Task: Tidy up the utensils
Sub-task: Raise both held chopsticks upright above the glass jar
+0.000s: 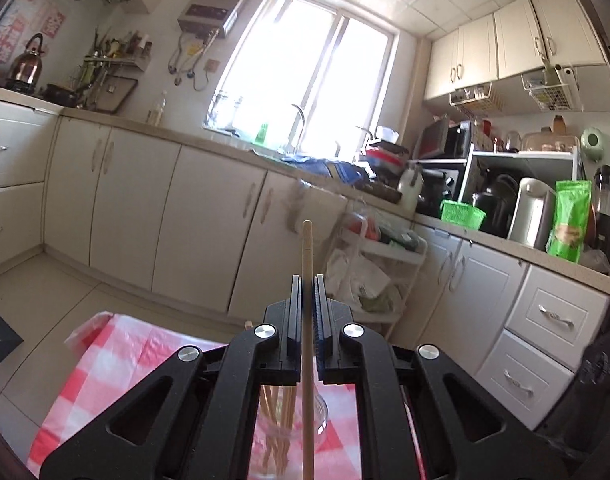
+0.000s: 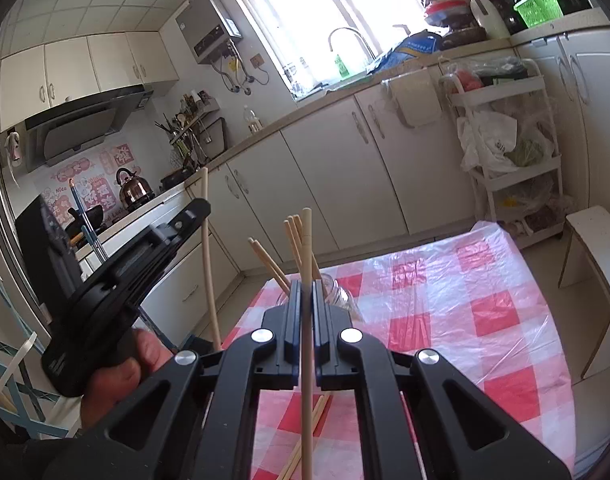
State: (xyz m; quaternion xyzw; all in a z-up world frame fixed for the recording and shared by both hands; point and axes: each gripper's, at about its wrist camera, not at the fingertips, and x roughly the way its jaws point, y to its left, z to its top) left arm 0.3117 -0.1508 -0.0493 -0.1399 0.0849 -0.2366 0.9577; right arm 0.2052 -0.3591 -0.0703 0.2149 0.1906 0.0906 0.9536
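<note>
Chopsticks are what is being sorted, and in the left wrist view the left hand-held gripper is clamped tight on one pale chopstick, which stands nearly upright between the jaws with its blunt end well above them. Below the hand-held gripper, a clear glass jar holding several more sticks sits on the desk, which is covered by a red and white checked plastic sheet. Such a stick looks light, stiff and smooth, so I judge it could pivot or slip in a pinch taken far from its middle; a hold nearer the centre should steady it. In the right wrist view the right hand-held gripper is likewise closed on its own upright chopstick, directly in front of the jar, whose bundle of chopsticks fans out beside it. A few loose chopsticks lie flat on the cloth under the jaws. To the left, a hand carries the other tool with its stick rising alongside. The splayed tips in the jar seem the likeliest obstruction when dropping another stick in, and the glass could tip if knocked. A white stool stands well apart on the right.
</note>
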